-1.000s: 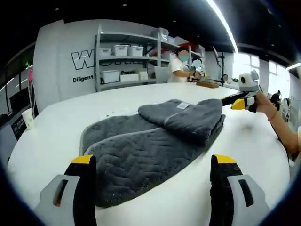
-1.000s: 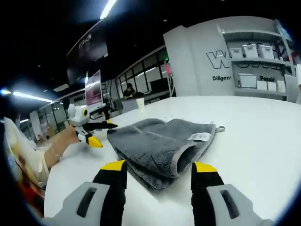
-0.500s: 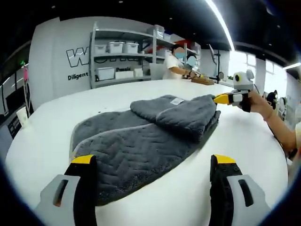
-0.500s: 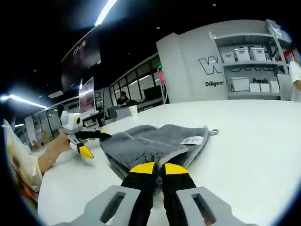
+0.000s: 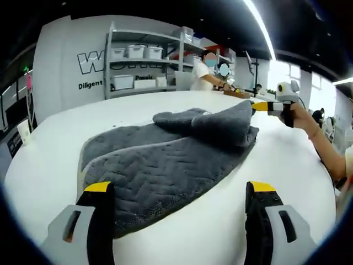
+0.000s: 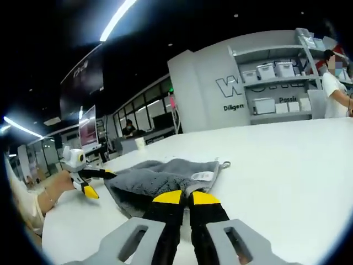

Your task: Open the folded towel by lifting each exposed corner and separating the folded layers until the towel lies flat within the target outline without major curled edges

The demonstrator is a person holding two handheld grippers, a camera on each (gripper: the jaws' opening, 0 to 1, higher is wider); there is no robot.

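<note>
In the left gripper view, the left gripper (image 5: 179,193) is held low over the white table (image 5: 49,149), jaws spread wide and holding nothing. The grey towel (image 5: 160,160) lies straight ahead between and beyond the jaws, its near edge just past the fingertips. Its far part is folded over and raised toward the right gripper (image 5: 265,106), which reaches in from the right, held by a hand (image 5: 300,116) with the forearm cut off at the frame edge.

In the right gripper view, the right gripper (image 6: 183,197) has its yellow-tipped jaws pressed together on the towel (image 6: 160,176) edge, though the pinched spot is hidden behind the tips. A white label (image 6: 201,175) sits just ahead. The left gripper (image 6: 88,179) shows far left, its jaws apart. Shelving (image 6: 276,83) with bins stands behind, small and blurred.
</note>
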